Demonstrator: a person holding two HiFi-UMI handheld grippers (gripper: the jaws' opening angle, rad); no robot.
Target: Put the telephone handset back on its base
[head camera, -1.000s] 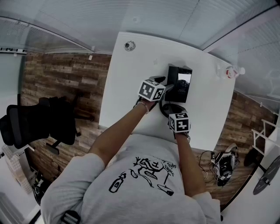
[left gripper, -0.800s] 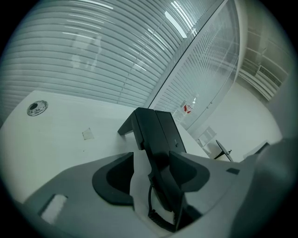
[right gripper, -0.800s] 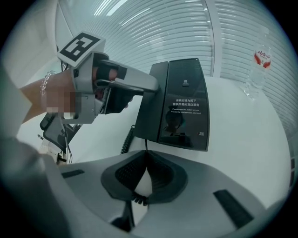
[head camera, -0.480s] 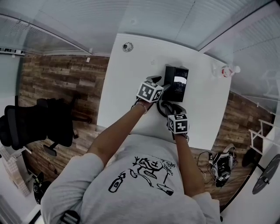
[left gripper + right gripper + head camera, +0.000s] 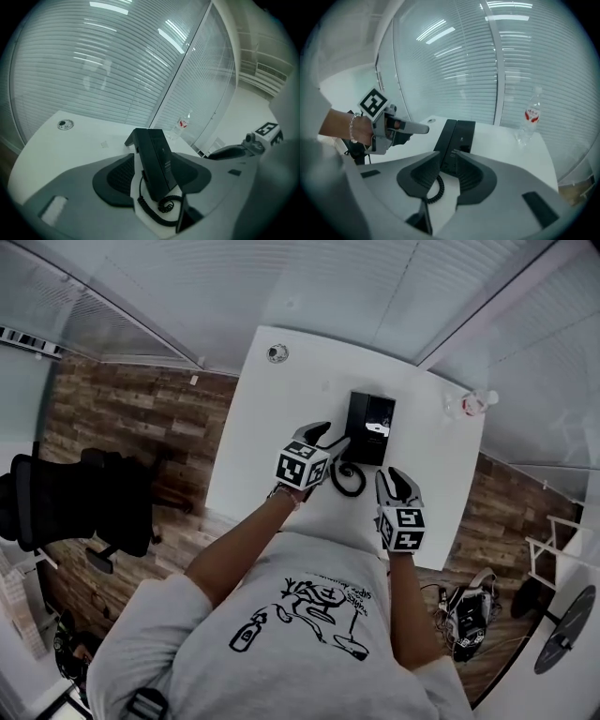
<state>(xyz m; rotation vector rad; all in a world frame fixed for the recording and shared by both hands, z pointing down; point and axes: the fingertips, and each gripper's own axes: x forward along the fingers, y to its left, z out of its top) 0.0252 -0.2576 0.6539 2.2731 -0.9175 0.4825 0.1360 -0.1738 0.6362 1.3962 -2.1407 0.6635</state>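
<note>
The black telephone base (image 5: 375,418) stands at the far middle of the white table (image 5: 272,427), and the handset (image 5: 356,416) lies along its left side. Its coiled cord (image 5: 345,480) loops on the table in front. My left gripper (image 5: 328,439) hovers open just left of the phone's near end, with nothing between its fingers. My right gripper (image 5: 394,479) sits near the phone's front right; its jaws are closing with nothing between them. In the left gripper view the phone (image 5: 154,159) and cord (image 5: 159,208) lie beyond the jaws. The right gripper view shows the phone (image 5: 457,138) ahead.
A clear water bottle (image 5: 469,404) with a red label stands at the table's far right corner, also seen as the bottle (image 5: 529,117). A round cable grommet (image 5: 277,353) is at the far left. A black office chair (image 5: 84,502) stands on the wooden floor to the left.
Both grippers have drawn back from the phone toward me. The right gripper has moved off to the right of the cord, and the handset stays on the base.
</note>
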